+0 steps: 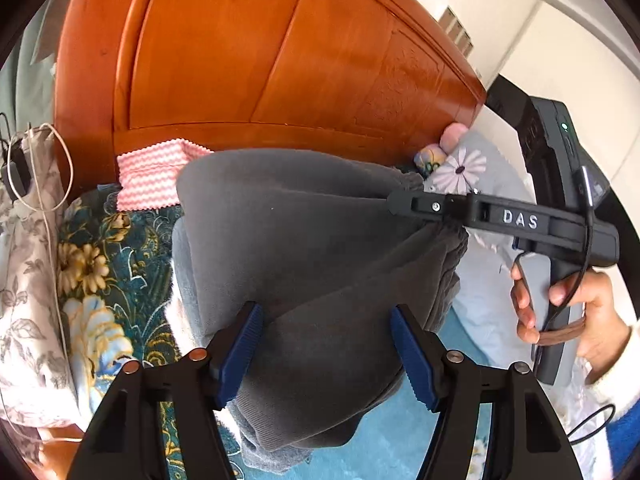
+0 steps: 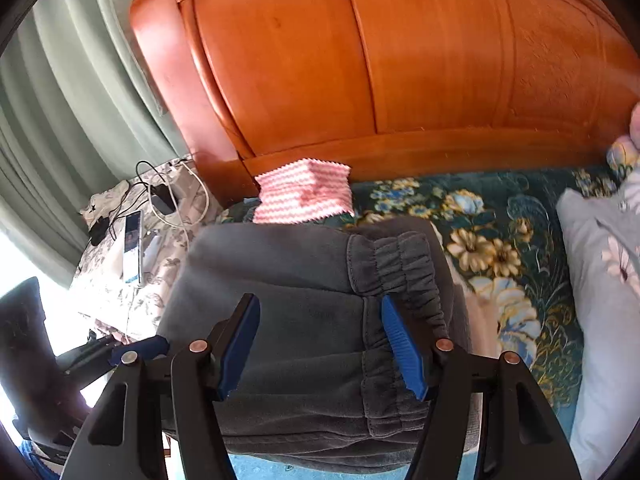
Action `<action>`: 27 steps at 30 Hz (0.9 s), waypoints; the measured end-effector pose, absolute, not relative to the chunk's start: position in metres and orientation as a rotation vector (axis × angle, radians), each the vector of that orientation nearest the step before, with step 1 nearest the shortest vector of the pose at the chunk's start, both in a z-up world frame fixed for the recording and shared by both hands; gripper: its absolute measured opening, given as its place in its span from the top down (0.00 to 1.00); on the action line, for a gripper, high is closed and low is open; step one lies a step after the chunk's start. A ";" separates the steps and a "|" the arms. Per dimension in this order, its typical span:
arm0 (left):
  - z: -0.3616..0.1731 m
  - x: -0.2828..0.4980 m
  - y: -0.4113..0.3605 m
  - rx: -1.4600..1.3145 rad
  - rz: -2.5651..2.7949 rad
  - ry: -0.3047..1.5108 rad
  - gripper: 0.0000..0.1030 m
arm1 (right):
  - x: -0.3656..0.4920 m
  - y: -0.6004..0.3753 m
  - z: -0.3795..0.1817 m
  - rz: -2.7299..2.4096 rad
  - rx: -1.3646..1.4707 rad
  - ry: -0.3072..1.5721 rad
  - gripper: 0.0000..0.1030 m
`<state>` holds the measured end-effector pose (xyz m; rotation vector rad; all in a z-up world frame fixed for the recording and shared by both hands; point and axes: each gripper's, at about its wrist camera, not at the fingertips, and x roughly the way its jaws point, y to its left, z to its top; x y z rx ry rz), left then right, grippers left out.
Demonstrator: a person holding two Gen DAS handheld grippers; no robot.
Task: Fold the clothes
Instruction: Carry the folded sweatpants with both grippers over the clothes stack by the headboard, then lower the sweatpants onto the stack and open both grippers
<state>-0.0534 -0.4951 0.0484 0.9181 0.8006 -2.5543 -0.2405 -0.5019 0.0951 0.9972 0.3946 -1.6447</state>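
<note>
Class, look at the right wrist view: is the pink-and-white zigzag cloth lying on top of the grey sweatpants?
No: the pink zigzag cloth lies beyond the grey sweatpants, against the wooden headboard.

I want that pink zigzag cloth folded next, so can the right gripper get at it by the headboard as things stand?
Probably yes. The right gripper is open and holds nothing, and the pink zigzag cloth lies uncovered against the headboard. Only the folded grey sweatpants lie between, low enough to reach over.

Home bedroom: orange wooden headboard point(image 2: 400, 60) ahead of the gripper, floral bedspread point(image 2: 512, 240) and pillow point(image 2: 600, 280) to its right.
</note>
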 end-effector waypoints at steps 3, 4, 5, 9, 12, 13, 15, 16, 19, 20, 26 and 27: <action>0.056 -0.057 -0.491 0.936 -2.559 0.755 0.31 | -0.241 -0.493 0.098 -1.654 1.003 0.376 0.38; 0.059 -0.058 -0.491 0.943 -2.555 0.748 0.31 | -0.241 -0.490 0.098 -1.658 1.004 0.370 0.38; 0.061 -0.058 -0.491 0.945 -2.548 0.753 0.31 | -0.241 -0.487 0.099 -1.661 1.006 0.364 0.38; 0.067 -0.053 -0.485 0.947 -2.536 0.739 0.31 | -0.241 -0.475 0.102 -1.674 1.013 0.339 0.37; 0.069 -0.049 -0.479 0.964 -2.520 0.718 0.31 | -0.242 -0.466 0.105 -1.683 1.018 0.320 0.37; 0.070 -0.047 -0.477 0.965 -2.518 0.716 0.30 | -0.241 -0.461 0.107 -1.686 1.019 0.316 0.37; 0.072 -0.042 -0.473 0.970 -2.511 0.708 0.29 | -0.241 -0.447 0.112 -1.699 1.023 0.313 0.37; 0.073 -0.041 -0.469 0.976 -2.507 0.701 0.27 | -0.241 -0.439 0.113 -1.711 1.029 0.318 0.37; 0.077 -0.036 -0.457 0.995 -2.495 0.680 0.20 | -0.238 -0.420 0.110 -1.734 1.050 0.355 0.35; 0.077 -0.035 -0.453 1.001 -2.493 0.674 0.19 | -0.236 -0.415 0.108 -1.736 1.058 0.373 0.30; 0.075 -0.030 -0.430 0.990 -2.494 0.691 0.09 | -0.220 -0.397 0.087 -1.741 1.095 0.470 0.16; 0.074 -0.029 -0.428 0.990 -2.493 0.709 0.05 | -0.218 -0.396 0.085 -1.742 1.096 0.486 0.16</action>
